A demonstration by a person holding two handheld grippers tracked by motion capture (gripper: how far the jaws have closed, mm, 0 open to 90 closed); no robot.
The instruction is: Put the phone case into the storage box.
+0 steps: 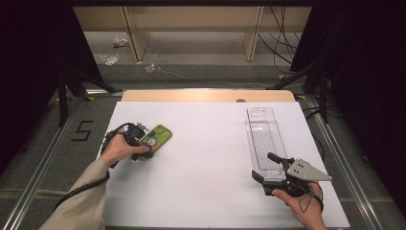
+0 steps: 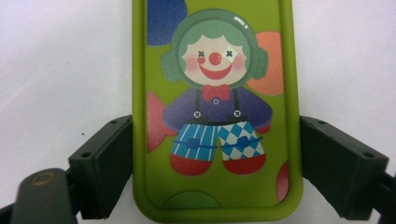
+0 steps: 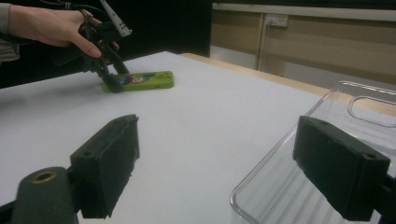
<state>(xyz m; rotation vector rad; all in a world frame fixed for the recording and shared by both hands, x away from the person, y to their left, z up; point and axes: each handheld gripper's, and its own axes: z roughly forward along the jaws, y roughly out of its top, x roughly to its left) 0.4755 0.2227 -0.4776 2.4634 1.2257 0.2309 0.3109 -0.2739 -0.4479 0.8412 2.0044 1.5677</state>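
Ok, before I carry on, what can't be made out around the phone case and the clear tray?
- Green phone case, left gripper view: top end cut off by the frame edge; whether the pads press its sides is unclear.
- Clear tray, high view: near end hidden by the right gripper.
- Tray, right gripper view: cut off by the right edge.

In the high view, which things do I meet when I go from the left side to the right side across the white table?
Left gripper in the person's left hand → green phone case with a clown picture → bare white table top → long clear plastic tray → right gripper, with its grey three-cornered plate.
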